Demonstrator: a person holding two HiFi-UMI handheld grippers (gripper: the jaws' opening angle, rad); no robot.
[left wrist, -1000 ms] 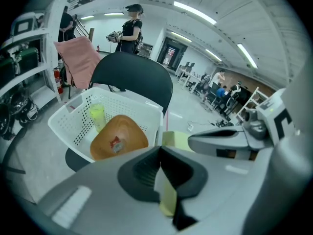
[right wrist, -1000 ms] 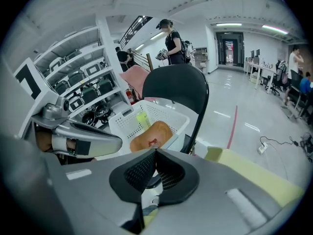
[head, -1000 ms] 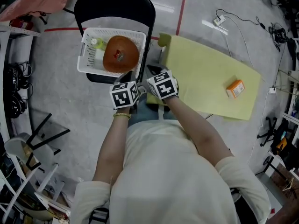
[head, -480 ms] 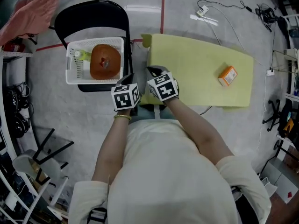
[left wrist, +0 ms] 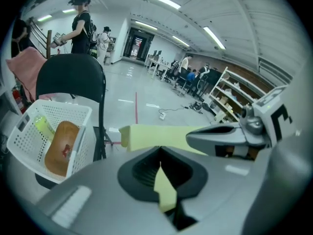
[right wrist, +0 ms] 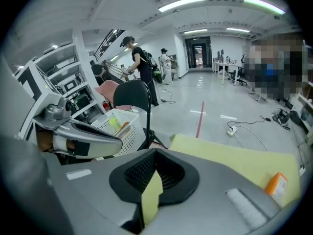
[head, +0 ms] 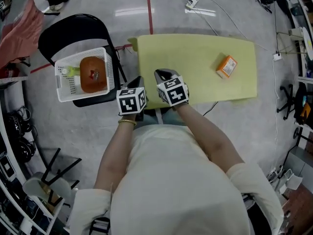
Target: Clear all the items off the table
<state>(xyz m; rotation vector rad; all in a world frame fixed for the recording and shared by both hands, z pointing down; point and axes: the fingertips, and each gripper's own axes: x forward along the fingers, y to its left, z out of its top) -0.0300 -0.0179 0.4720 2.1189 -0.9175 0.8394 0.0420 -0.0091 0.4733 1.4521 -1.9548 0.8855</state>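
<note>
Both my jaws are clenched right now and both are empty. My left gripper has its two pads pressed together with nothing between them, only a sliver of the yellow desk showing through the slot below. It's the same for my right gripper: pads together, nothing caught, just desk yellow in the gap.

From the head view, the two grippers sit side by side at the desk's near edge, towards its left end. The left one is at the near-left corner and the right one is just inside it, both tipped down.

The one thing on the desk is an orange box. It lies flat near the desk's far right corner, well apart from both jaws.

Off the desk's left side stands a black folding chair. A white slotted basket rests on its seat, clear of the desk edge. Inside the basket lie a brown rounded item and a yellow-green bottle.
</note>
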